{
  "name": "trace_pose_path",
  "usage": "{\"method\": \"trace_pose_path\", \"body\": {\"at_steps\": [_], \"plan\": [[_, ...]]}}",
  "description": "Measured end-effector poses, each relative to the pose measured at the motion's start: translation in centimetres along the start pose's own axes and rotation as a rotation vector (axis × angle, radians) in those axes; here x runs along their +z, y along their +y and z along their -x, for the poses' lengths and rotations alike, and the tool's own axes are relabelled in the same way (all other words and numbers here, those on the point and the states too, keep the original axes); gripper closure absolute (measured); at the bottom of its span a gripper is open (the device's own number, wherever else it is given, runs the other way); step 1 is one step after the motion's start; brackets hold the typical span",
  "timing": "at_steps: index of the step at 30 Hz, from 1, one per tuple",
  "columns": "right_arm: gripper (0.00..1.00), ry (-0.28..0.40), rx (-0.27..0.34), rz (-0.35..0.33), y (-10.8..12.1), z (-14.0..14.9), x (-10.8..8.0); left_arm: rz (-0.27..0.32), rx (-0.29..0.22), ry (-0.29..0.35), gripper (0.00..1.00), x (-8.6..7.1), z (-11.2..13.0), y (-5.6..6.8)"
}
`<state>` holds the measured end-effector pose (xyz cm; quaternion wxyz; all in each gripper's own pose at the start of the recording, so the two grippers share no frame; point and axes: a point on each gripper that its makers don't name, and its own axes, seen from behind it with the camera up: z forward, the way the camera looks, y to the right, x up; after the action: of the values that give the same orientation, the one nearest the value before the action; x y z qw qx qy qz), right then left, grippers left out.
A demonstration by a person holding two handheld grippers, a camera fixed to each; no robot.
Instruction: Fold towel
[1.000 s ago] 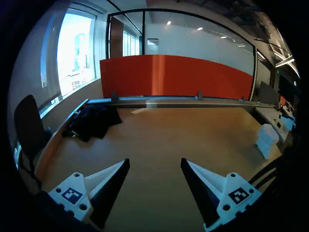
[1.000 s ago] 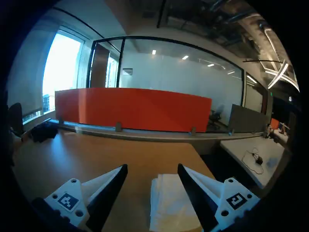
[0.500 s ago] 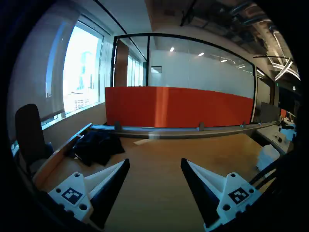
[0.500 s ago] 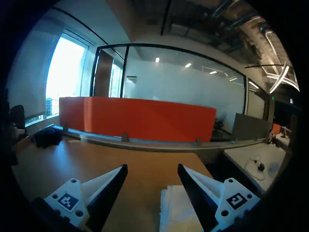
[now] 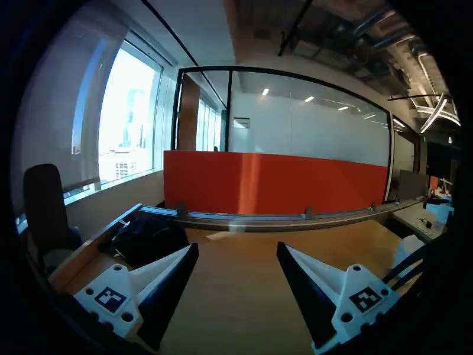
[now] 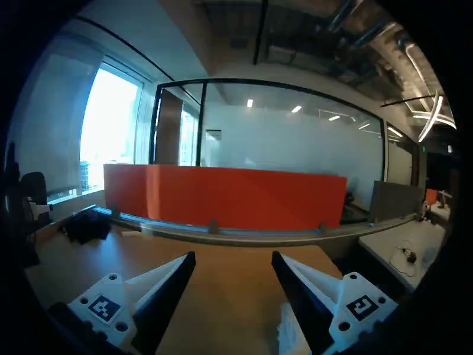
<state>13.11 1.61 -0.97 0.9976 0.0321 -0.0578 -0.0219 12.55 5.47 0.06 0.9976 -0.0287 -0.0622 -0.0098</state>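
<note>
The left gripper (image 5: 236, 245) hovers over the wooden desk (image 5: 236, 296), fingers spread wide and empty. The white towel stack (image 5: 407, 248) lies far to its right, partly hidden. The right gripper (image 6: 232, 254) is equally wide and empty, with the towel stack close beneath its right finger. A dark bundle (image 5: 145, 236), perhaps a jacket, lies ahead-left.

Left gripper (image 5: 236, 245): jaws wide apart, gripping nothing, white fingers pointing forward and tipped slightly up. Right gripper (image 6: 233, 254): same pose, jaws spread just as wide, empty, nose a bit higher.
</note>
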Motion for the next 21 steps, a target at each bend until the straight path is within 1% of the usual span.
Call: {"method": "trace_pose_path", "body": {"at_steps": [11,17,21], "plan": [[0.00,0.029,0.019,-0.034,-4.6,-1.5,0.5,0.016,-0.004,0.028,0.02,0.2,-0.9,-0.1],[0.00,0.029,0.035,-0.032,-5.4,-2.3,0.7,0.023,0.008,0.055,0.02,0.1,-1.6,-0.5],[0.00,0.029,0.038,-0.035,-5.9,-2.7,0.7,0.026,0.006,0.068,0.02,0.0,-1.7,-0.6]]}}
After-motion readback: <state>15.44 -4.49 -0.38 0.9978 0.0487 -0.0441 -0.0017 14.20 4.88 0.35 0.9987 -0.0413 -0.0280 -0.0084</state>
